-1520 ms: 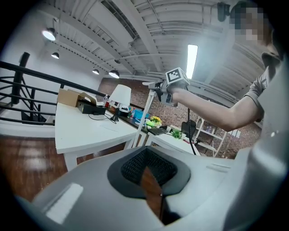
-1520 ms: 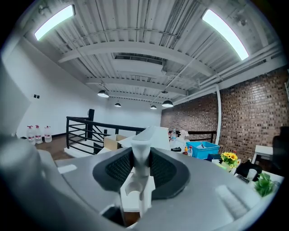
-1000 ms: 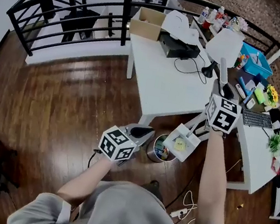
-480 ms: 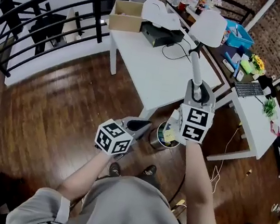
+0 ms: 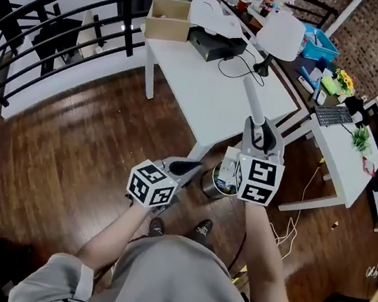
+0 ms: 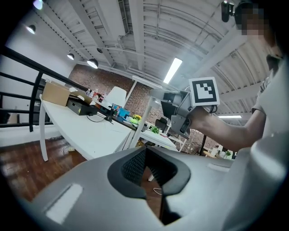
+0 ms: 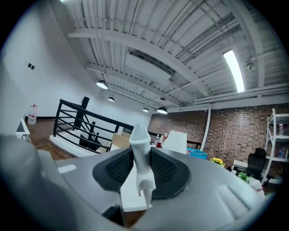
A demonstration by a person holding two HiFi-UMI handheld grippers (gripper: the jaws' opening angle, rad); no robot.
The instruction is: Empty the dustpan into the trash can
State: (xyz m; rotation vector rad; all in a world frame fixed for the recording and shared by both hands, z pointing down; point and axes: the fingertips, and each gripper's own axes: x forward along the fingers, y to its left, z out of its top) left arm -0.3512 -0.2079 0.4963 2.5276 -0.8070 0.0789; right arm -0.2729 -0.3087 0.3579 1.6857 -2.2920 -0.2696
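In the head view my right gripper (image 5: pixel 260 131) is shut on the long white handle (image 5: pixel 248 98) of the dustpan (image 5: pixel 228 166). The pan is tipped on edge just above the small round metal trash can (image 5: pixel 208 185). The right gripper view shows that white handle (image 7: pixel 140 155) clamped between the pads of my right gripper (image 7: pixel 141 169). My left gripper (image 5: pixel 187 168) hovers just left of the can, shut with nothing in it. Its closed jaws fill the lower left gripper view (image 6: pixel 146 155), with the right gripper (image 6: pixel 180 115) ahead of them. The dustpan hides most of the can's opening.
A white table (image 5: pixel 212 93) stands right behind the can with a cardboard box (image 5: pixel 166 18), a black device and a white lamp (image 5: pixel 281 33). A second desk (image 5: pixel 337 159) is to the right. Cables (image 5: pixel 281 232) lie on the wood floor. A black railing (image 5: pixel 61 13) runs at the back left.
The right gripper has carried the dustpan left from beside the can to above it, and the pan has tipped from nearly level to on edge. The left gripper drifted slightly and stayed shut.
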